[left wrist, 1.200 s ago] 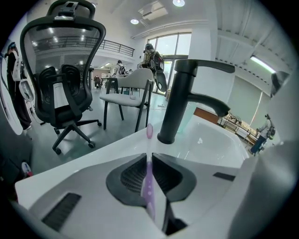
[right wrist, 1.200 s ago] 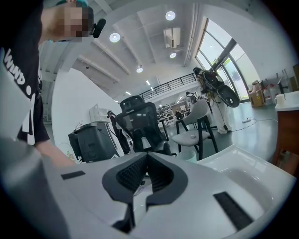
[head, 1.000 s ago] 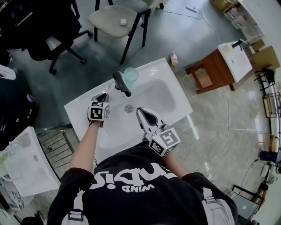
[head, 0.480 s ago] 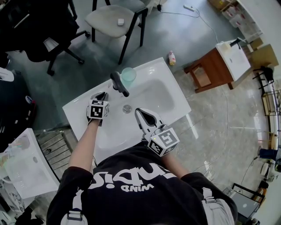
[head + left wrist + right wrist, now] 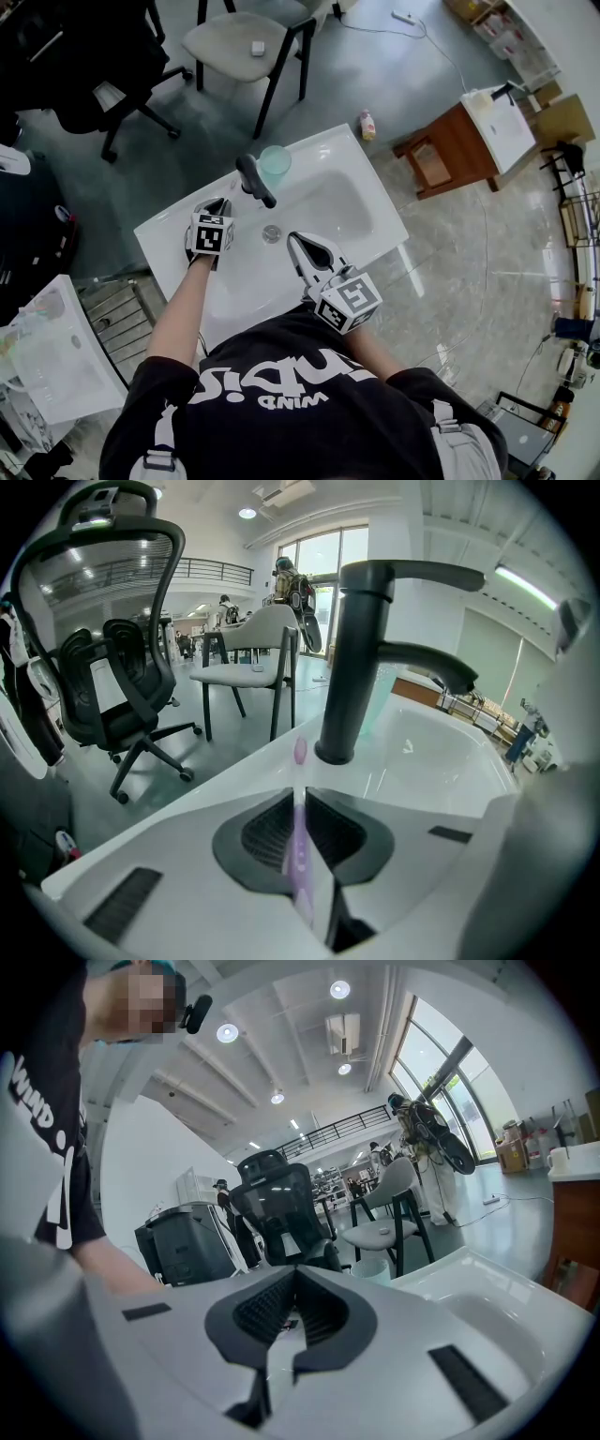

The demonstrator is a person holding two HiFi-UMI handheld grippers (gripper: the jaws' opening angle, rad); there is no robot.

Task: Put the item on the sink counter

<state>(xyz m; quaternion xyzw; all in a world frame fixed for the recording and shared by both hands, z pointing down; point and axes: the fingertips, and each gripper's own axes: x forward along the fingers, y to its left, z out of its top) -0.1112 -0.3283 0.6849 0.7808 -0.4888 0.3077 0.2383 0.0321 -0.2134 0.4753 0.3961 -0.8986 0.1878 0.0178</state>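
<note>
A thin purple toothbrush is clamped between the jaws of my left gripper, its head poking out toward the base of the black faucet. In the head view, that left gripper hovers over the white sink counter, just left of the faucet. My right gripper is shut and holds nothing; it sits over the basin near the drain. In its own view the right gripper points across the sink toward a pale green cup.
A translucent green cup stands on the counter's back edge beside the faucet. Behind the sink are a grey chair and a black office chair. A wooden cabinet stands to the right, and a small bottle on the floor.
</note>
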